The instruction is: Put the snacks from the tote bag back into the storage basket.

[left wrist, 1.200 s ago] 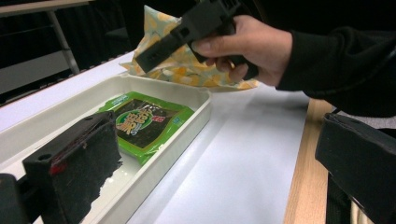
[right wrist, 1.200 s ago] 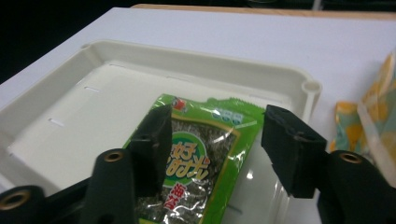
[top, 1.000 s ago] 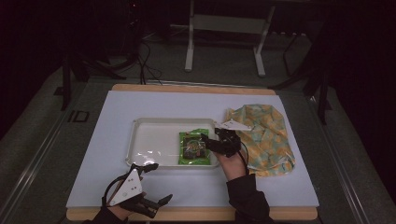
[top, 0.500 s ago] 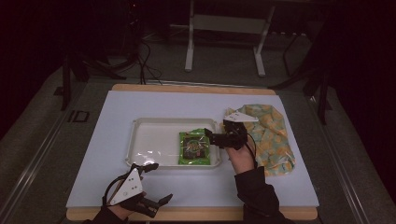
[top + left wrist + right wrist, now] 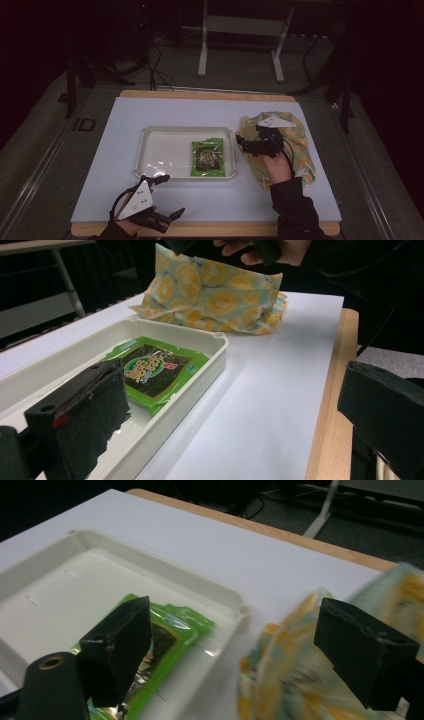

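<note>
You're working in lab or test room, not home: dark surroundings, white sheet (image 5: 210, 107) covering wooden table (image 5: 200, 93), cables (image 5: 155, 60) trailing over grey carpet floor (image 5: 240, 70), metal stand legs (image 5: 202, 50) standing behind table, marked floor label (image 5: 83, 124) lying beside it.

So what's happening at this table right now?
A person holds a gripper in each hand. A green snack packet lies in a white tray. The right gripper hovers by the tray's right edge, above a yellow patterned bag; its jaws have just been opening and hold nothing. The left gripper rests open at the near table edge.
</note>
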A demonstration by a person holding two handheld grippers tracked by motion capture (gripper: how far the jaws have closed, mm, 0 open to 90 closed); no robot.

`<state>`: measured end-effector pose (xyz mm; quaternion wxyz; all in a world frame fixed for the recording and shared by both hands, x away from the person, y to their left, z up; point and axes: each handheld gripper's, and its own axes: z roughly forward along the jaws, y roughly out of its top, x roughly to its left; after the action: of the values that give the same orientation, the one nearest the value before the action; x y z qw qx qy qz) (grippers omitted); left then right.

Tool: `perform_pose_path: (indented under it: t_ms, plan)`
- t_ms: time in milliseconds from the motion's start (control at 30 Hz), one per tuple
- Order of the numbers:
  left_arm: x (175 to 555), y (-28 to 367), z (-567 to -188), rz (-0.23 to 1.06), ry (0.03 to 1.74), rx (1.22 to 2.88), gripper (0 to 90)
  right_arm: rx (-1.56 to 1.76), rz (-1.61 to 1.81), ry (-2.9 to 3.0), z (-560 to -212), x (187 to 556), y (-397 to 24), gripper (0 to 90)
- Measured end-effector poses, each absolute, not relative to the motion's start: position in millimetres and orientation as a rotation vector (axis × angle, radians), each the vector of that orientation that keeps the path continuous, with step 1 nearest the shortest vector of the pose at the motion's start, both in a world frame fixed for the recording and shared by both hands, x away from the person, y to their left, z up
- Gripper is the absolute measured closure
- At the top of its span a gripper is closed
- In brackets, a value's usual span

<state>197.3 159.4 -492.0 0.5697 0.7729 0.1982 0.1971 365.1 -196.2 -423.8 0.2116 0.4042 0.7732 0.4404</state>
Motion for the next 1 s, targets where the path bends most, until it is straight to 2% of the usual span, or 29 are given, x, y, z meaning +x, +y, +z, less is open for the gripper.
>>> perform_pose_path:
  t_ms: [467,1000]
  plan:
    - [197.4,158.7,-492.4,0.464,0.469,1.812,0.3,1.147,1.173,2.092,-425.2,345.9,-252.0,15.2]
    - [197.0,158.7,-492.3,0.462,0.467,1.814,0.3,1.179,1.161,2.014,-440.4,322.8,-284.7,15.0]
